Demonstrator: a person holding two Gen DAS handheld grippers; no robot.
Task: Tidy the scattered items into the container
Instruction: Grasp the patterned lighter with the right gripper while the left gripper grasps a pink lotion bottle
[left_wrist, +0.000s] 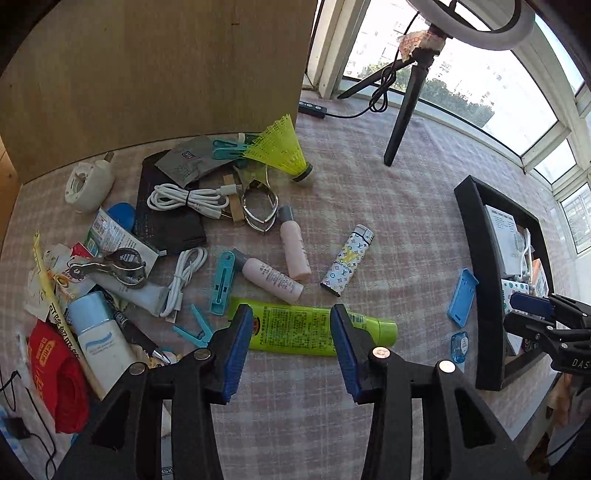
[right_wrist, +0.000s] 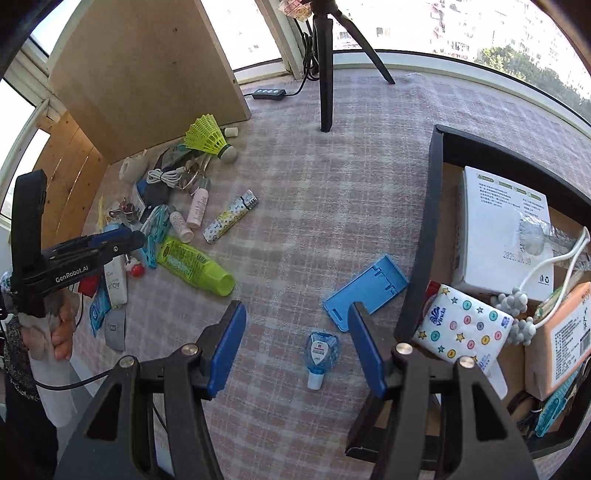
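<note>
Over on the left, the left gripper hangs low over the pile with its jaws spread wide and nothing between them. The green tube lies crosswise right at its fingertips, cap end pointing to three o'clock. My read: this is the approach to a pick, and the next move calls for dropping straight down so the pads straddle the tube's middle, then squeezing. Careful, though, the pink bottle sits just beyond at eleven o'clock, and a sloppy descent could nudge it.

Sliding across the checked cloth, the patterned lighter lies alone at one o'clock from that gripper.

Now the right gripper: jaws also spread, holding nothing, hovering over open cloth. The little blue dispenser lies just below the line between its fingertips, and the blue plastic case touches on at one o'clock.

Far right, the black-rimmed container is at three o'clock, already holding a white box and a tissue pack. Plenty left to tidy, I'd judge.
</note>
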